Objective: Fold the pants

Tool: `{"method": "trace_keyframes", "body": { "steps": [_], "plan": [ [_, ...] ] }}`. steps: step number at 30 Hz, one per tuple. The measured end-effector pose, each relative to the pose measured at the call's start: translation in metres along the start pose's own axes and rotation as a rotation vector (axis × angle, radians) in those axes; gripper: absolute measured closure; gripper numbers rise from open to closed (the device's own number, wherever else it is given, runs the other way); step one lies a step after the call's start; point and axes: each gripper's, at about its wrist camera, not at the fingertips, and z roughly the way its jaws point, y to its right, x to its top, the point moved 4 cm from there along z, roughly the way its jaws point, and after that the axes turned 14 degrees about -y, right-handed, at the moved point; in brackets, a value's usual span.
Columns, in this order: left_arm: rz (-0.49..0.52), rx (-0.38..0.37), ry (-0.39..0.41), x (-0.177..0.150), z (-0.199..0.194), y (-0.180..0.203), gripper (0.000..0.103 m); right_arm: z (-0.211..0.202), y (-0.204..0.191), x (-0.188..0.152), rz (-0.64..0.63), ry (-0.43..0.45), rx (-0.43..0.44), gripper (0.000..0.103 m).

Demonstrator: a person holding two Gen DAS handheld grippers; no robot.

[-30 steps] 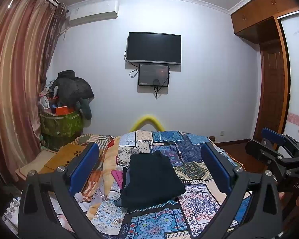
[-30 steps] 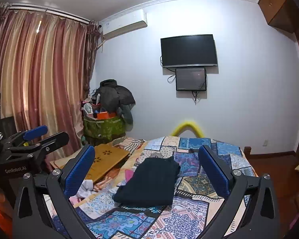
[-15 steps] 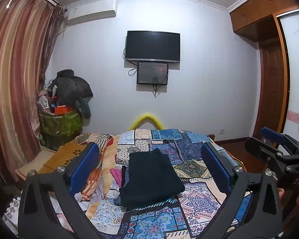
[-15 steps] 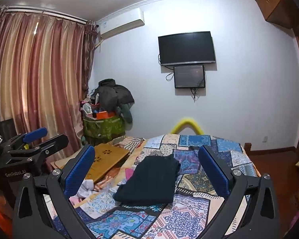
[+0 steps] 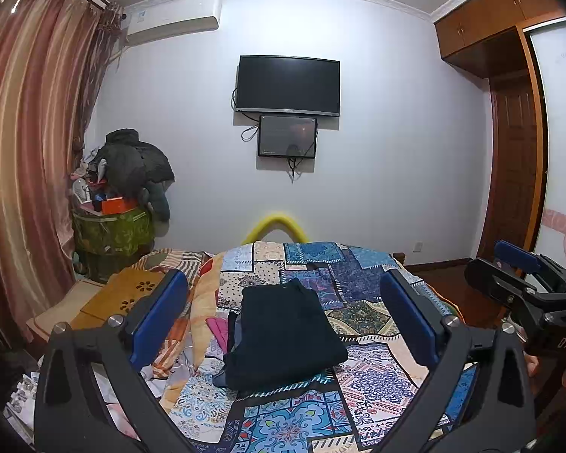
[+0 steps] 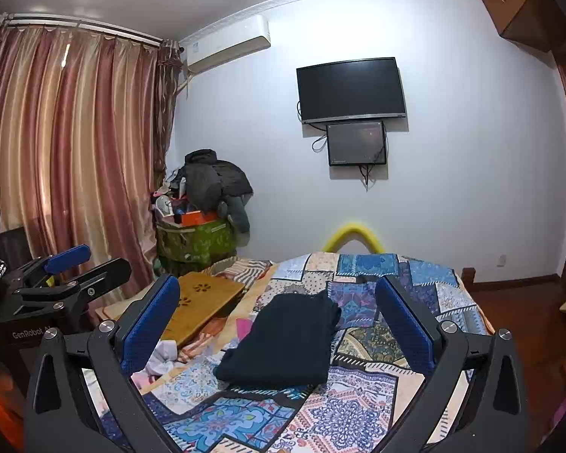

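Looks essentially done. Pants (image 5: 283, 334) lying as a compact dark rectangle on the patchwork quilt (image 5: 362, 381) of the bed, roughly mid-bed, narrow end pointing toward the far wall. Same bundle in the right wrist view (image 6: 286, 339): stacked layers visible at the near edge, no loose leg trailing out. Near-left corner slightly ragged, a bit of lighter lining or another garment poking out beside it; can't tell which.

Left gripper (image 5: 283, 321): fingers (image 5: 158, 321) spread wide apart, nothing between them, held well above and back from the pants. Right gripper (image 6: 279, 324): same story, blue fingers (image 6: 405, 326) wide apart, holding nothing, no contact with fabric. Each gripper also visible at the edge of the other's view, both clear of the bed.

Left of the pants: pink and white clothing scraps (image 5: 217, 328) and a rumpled striped blanket (image 5: 177, 260), just beside but not under the fold as far as visible. Wooden lap tray (image 6: 203, 302) further left, well apart.

Remaining, judging from this alone: maybe tidy that near-left corner or press the stack flat. Otherwise nothing obvious left; fold count can't be confirmed from this angle. Risk if touched again: top layer sliding off on the soft quilt
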Motion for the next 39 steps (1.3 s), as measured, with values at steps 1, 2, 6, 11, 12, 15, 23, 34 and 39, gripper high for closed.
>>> {"method": "trace_keyframes", "body": {
  "steps": [1,2,6,11,12,15,23,34,39],
  "plan": [
    [0.000,0.001,0.000,0.000,0.000,0.000,0.000,0.000,0.000,0.000,0.001,0.000,0.001,0.000],
    [0.000,0.003,0.000,0.000,0.000,0.000,0.000,0.000,0.000,0.001,0.002,-0.001,0.001,0.000],
    [0.001,0.000,0.000,0.000,0.000,0.000,0.000,-0.001,0.001,0.001,0.003,0.001,-0.001,0.000],
    [0.004,-0.003,0.001,0.001,0.001,0.000,0.000,-0.002,0.000,0.001,0.005,0.005,-0.008,0.000],
    [0.004,-0.006,0.000,0.000,0.001,0.000,0.000,-0.002,0.000,0.001,0.007,0.004,-0.008,0.000],
    [0.005,-0.017,0.000,0.000,0.001,-0.001,0.000,-0.001,0.000,0.002,0.010,0.002,-0.010,0.000],
    [0.014,-0.032,-0.001,-0.002,0.002,0.002,0.000,-0.001,-0.001,0.001,0.005,0.000,-0.015,0.000],
    [-0.004,-0.049,-0.012,-0.005,0.005,-0.002,0.000,0.003,-0.004,0.001,0.000,-0.017,-0.021,0.000],
    [-0.003,-0.047,-0.017,-0.008,0.007,-0.006,0.000,0.008,-0.009,0.001,-0.008,-0.034,-0.020,0.000]
  ]
}}
